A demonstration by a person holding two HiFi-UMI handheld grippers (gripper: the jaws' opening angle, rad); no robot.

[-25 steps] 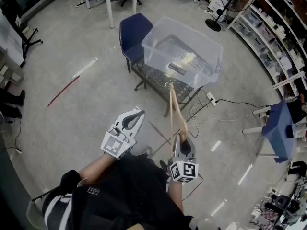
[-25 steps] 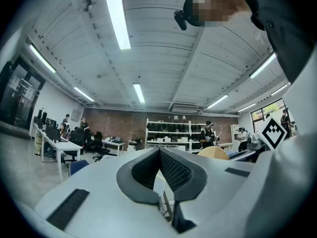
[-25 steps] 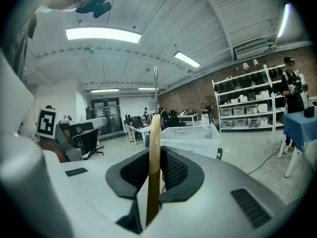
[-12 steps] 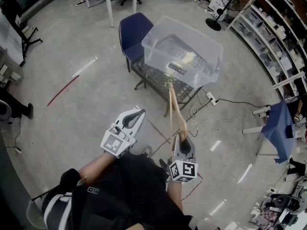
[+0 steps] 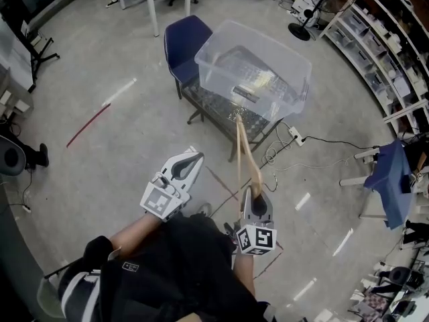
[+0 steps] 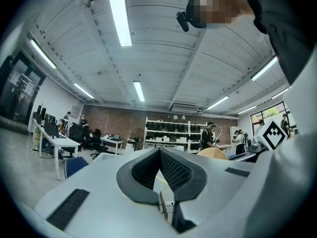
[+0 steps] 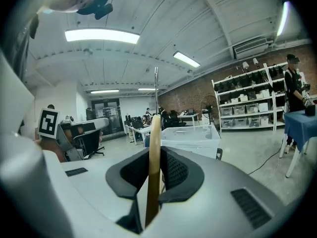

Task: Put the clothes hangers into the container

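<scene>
A clear plastic container stands on a dark mesh stand ahead of me; it also shows in the right gripper view as a clear tub beyond the jaws. My right gripper is shut on a pale wooden clothes hanger that reaches toward the container's near side. In the right gripper view the hanger stands edge-on between the pads, its metal hook pointing up. My left gripper hangs to the left, away from the container, its jaws closed together with nothing held.
A blue chair sits behind the container. Cables and a power strip lie on the floor to its right. Shelving lines the right side, and a blue cloth hangs on a stand. A red stick lies on the floor at left.
</scene>
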